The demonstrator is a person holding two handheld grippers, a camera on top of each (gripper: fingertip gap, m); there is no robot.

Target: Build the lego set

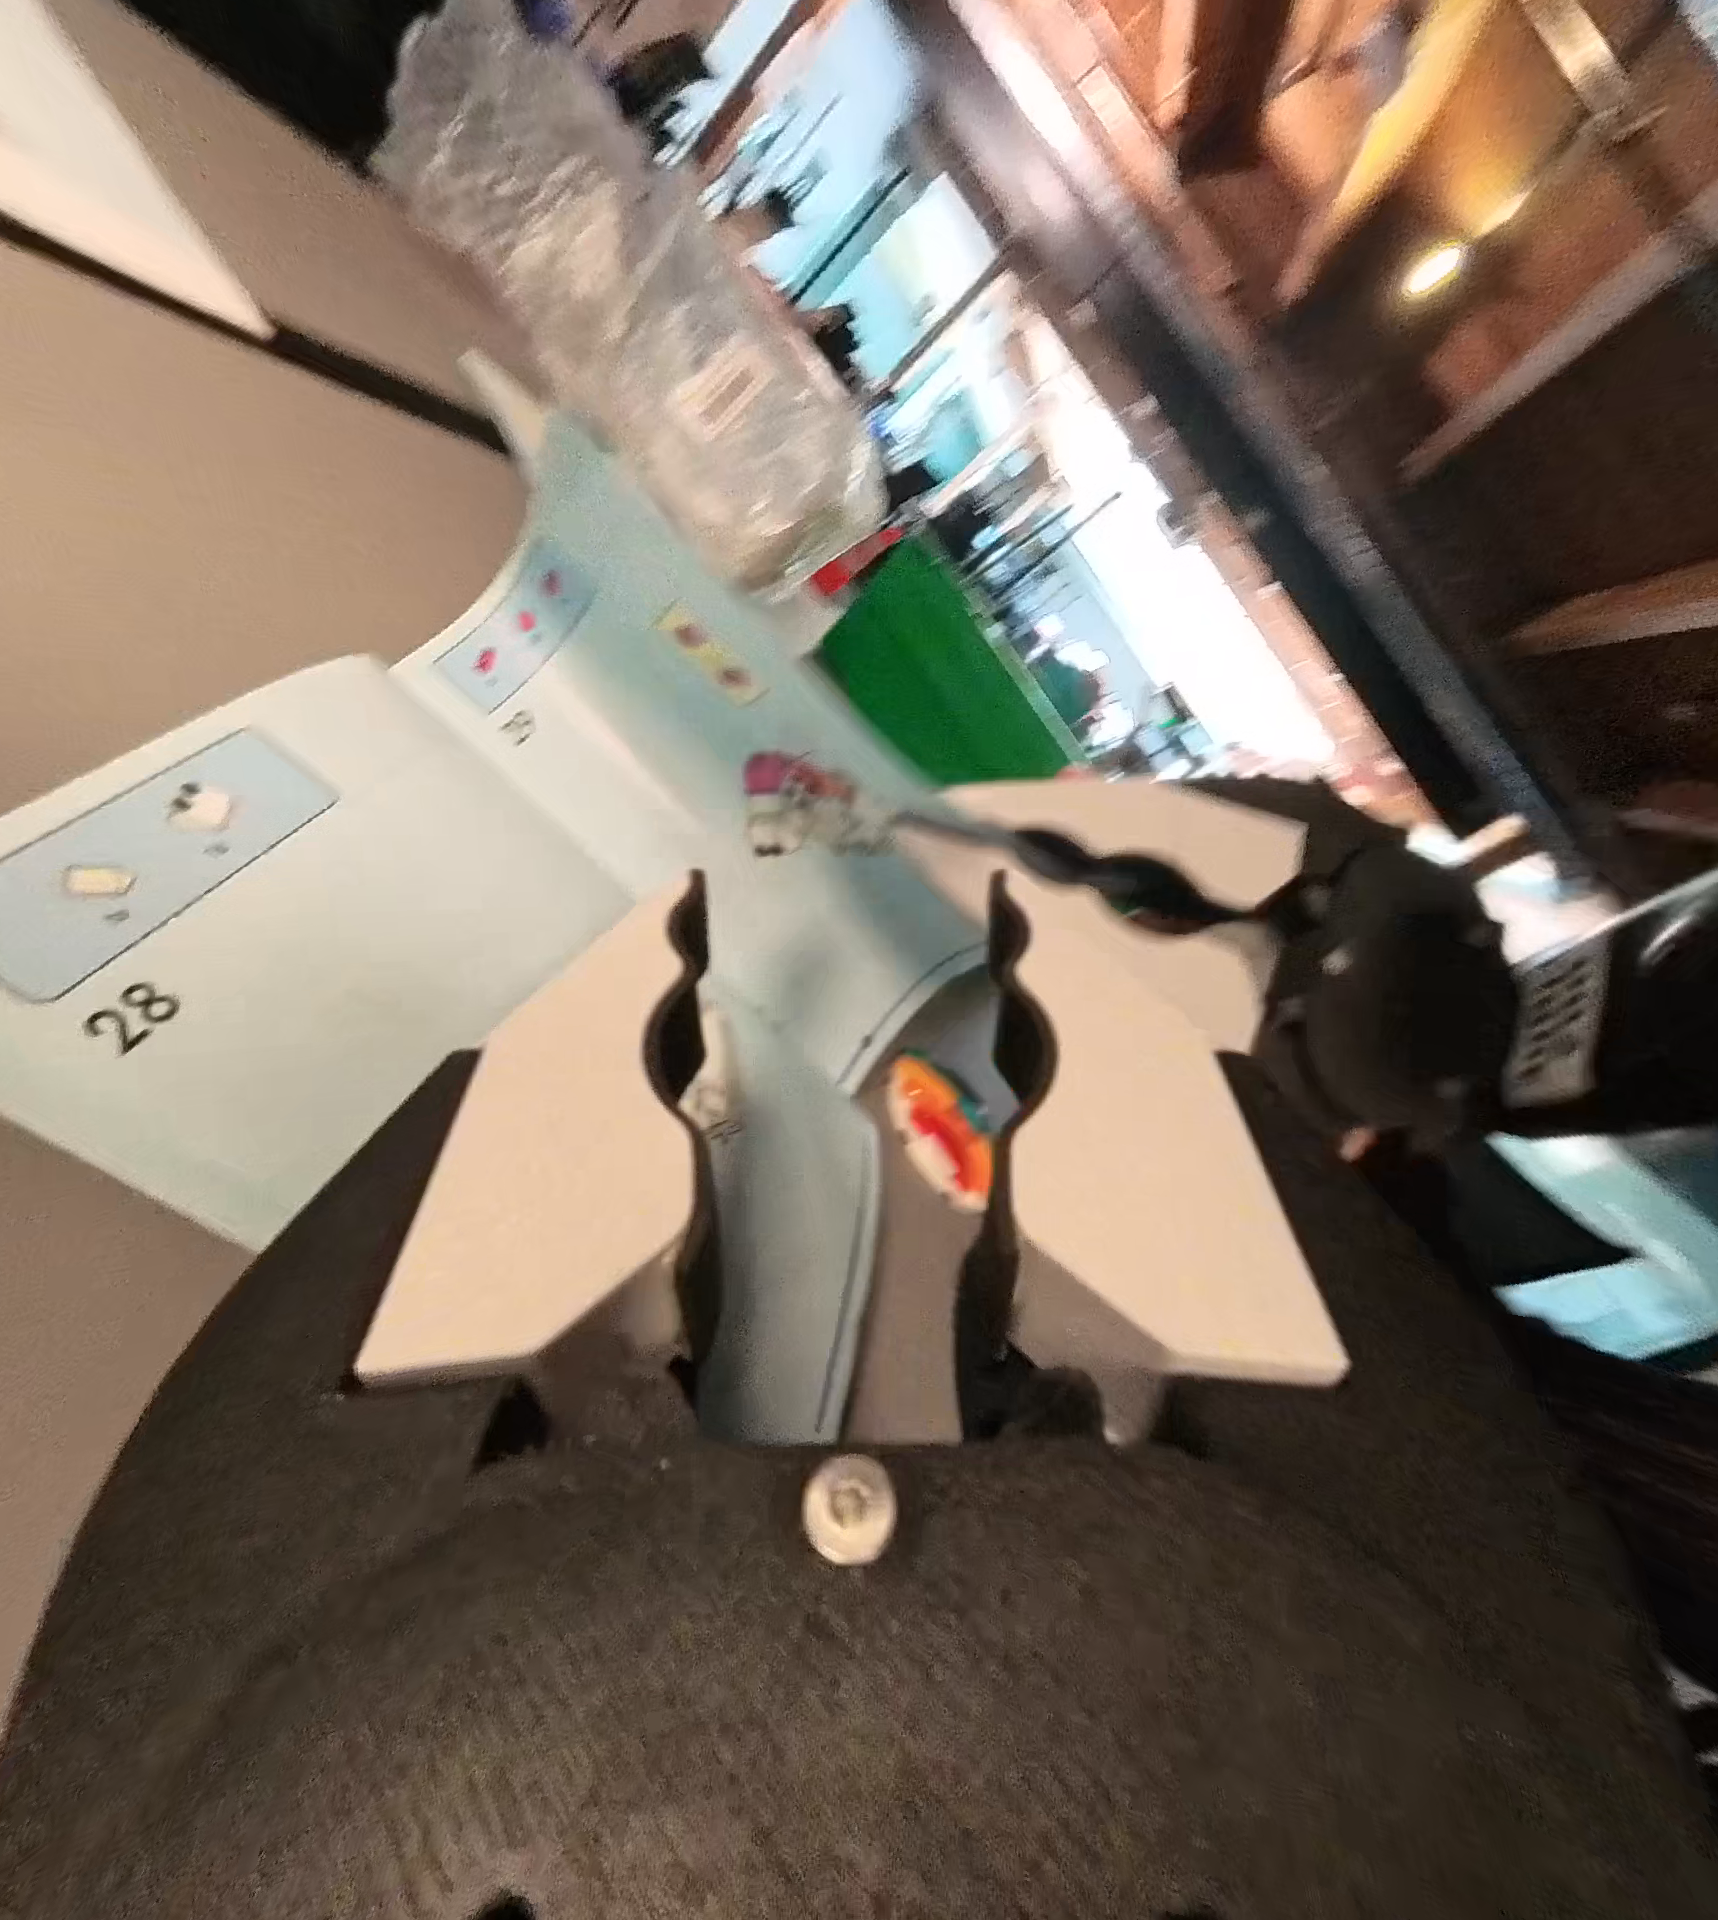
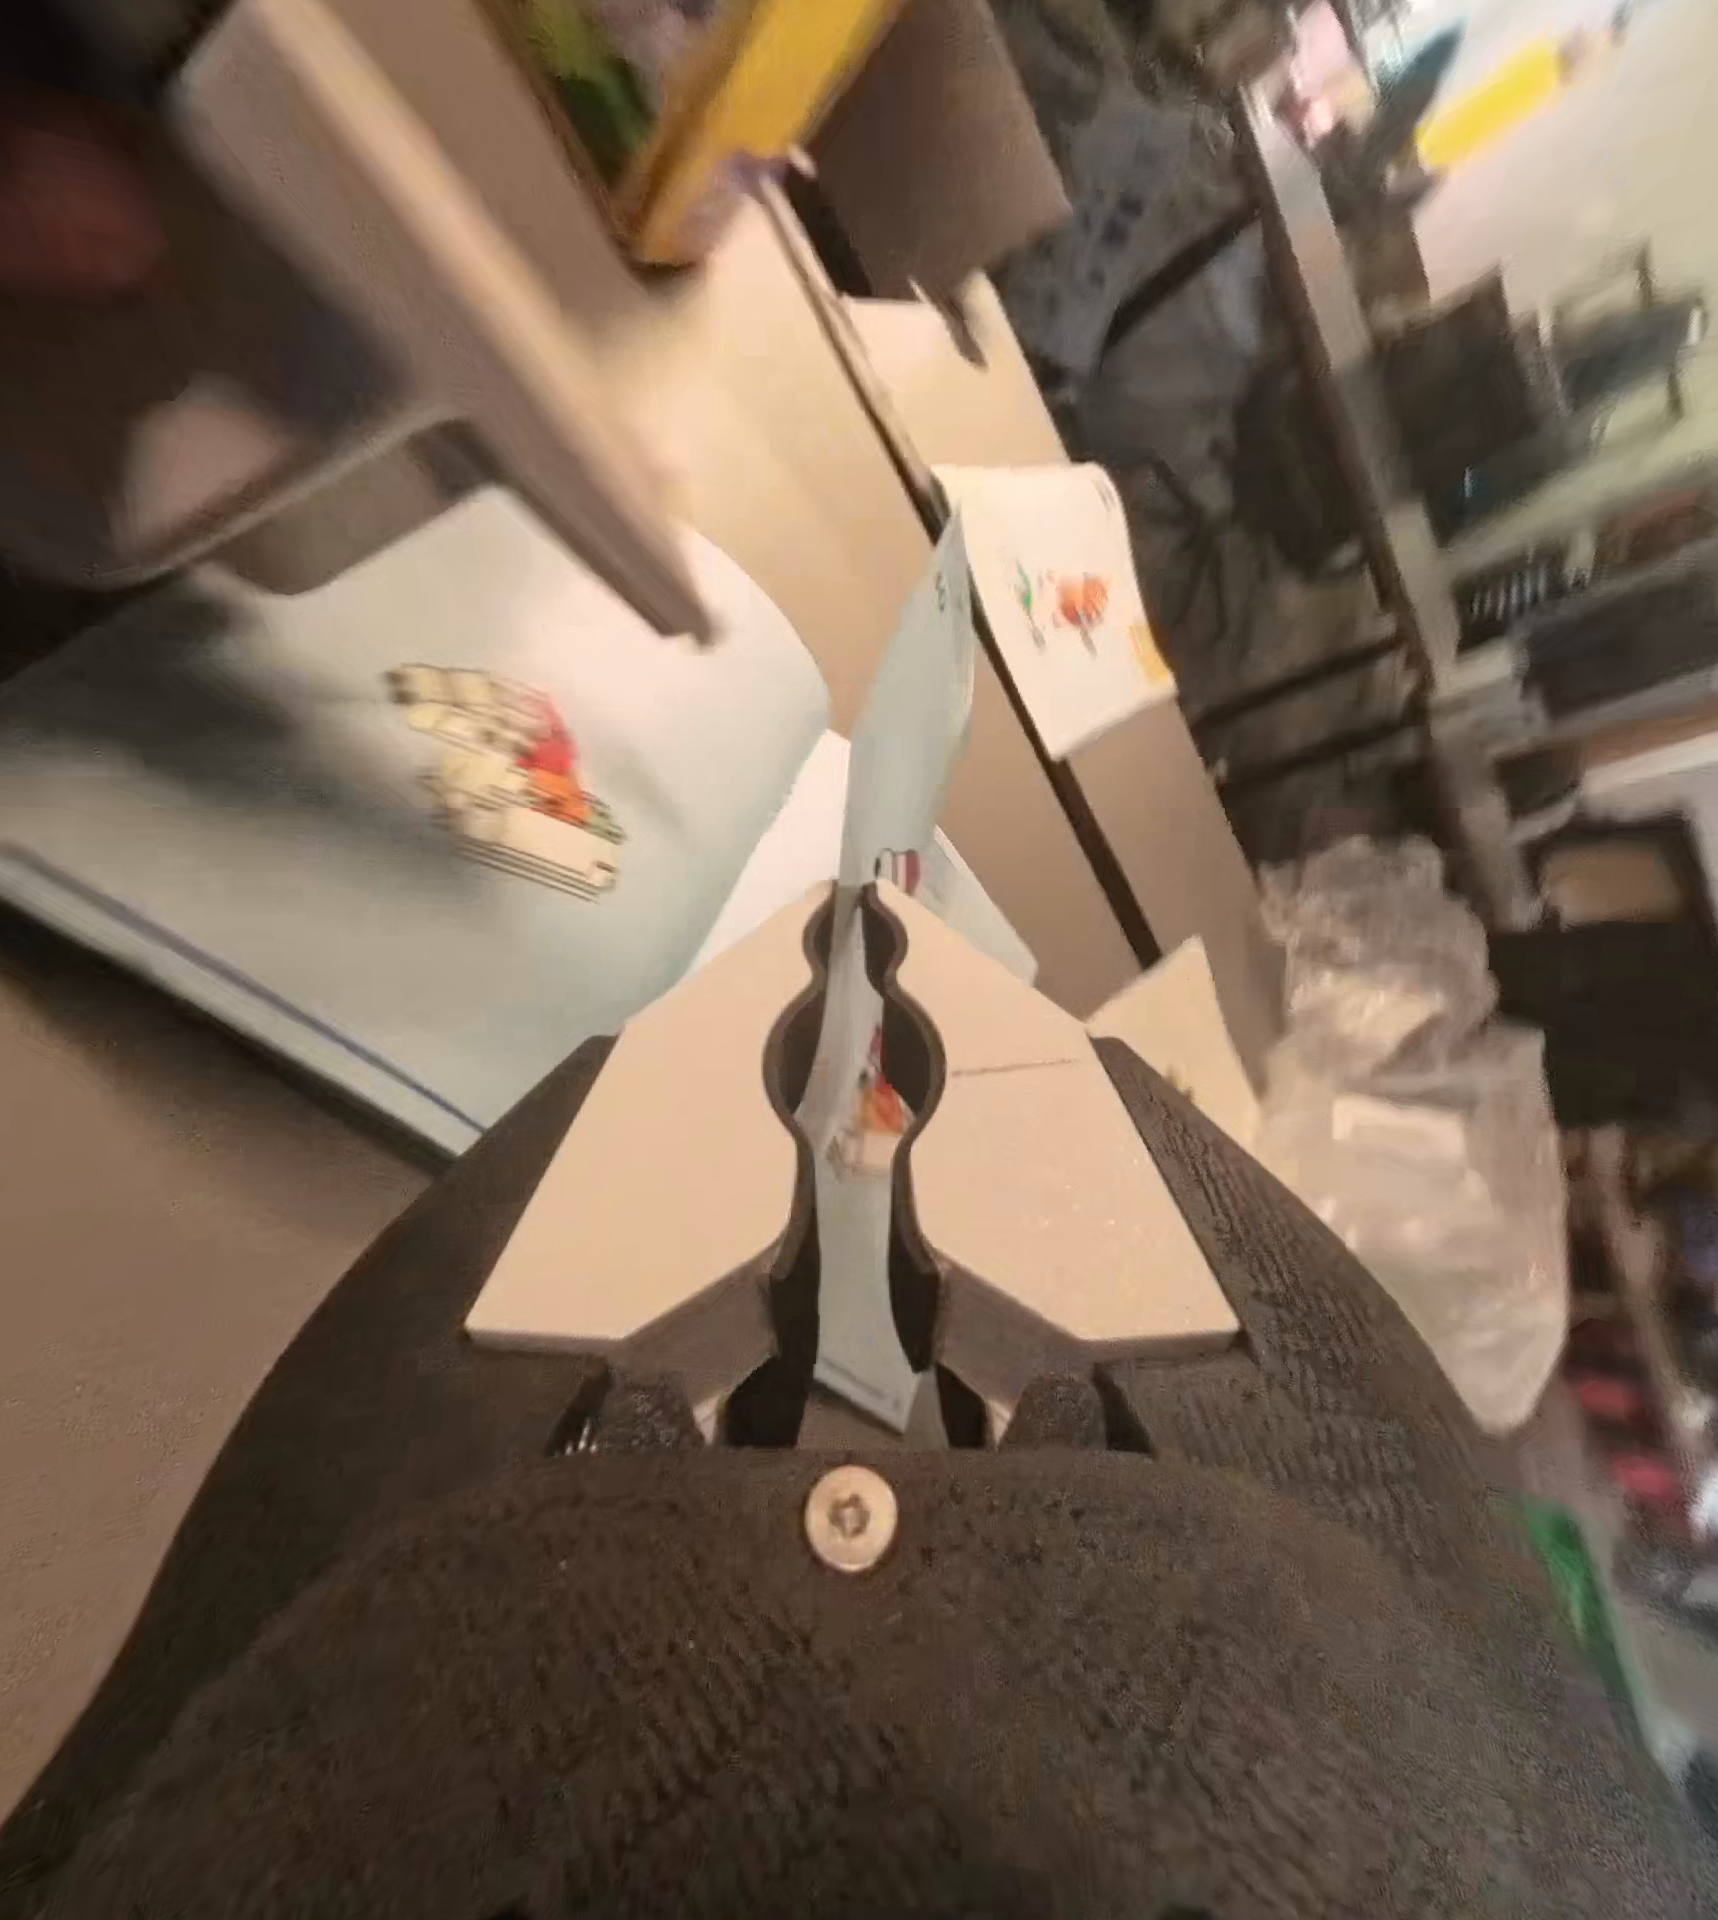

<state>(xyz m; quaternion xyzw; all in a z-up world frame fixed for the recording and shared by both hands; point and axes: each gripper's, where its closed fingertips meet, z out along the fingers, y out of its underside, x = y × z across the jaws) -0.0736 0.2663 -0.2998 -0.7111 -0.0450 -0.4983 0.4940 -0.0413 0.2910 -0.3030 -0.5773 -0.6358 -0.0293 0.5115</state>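
Note:
The Lego instruction booklet [image 1: 211, 935] lies open on the tan table, with pale blue pages. My left gripper [image 1: 847, 894] is open and empty just above its middle fold. My right gripper [image 2: 850, 899] is shut on one page [image 2: 896, 727], which stands up edge-on between its pads. In the left wrist view the right gripper [image 1: 1031, 847] comes in from the right, pinching that lifted page. The flat booklet page [image 2: 315, 727] shows at left in the right wrist view, with one left gripper finger [image 2: 481, 343] above it. Both views are blurred.
A crumpled clear plastic bag [image 1: 626, 291] lies beyond the booklet and also shows in the right wrist view [image 2: 1406, 1091]. A green block [image 1: 928, 675] stands behind it. A yellow box [image 2: 689, 94] and a loose printed sheet [image 2: 1063, 603] lie farther off. Tip to tip, the grippers are about 5 cm apart.

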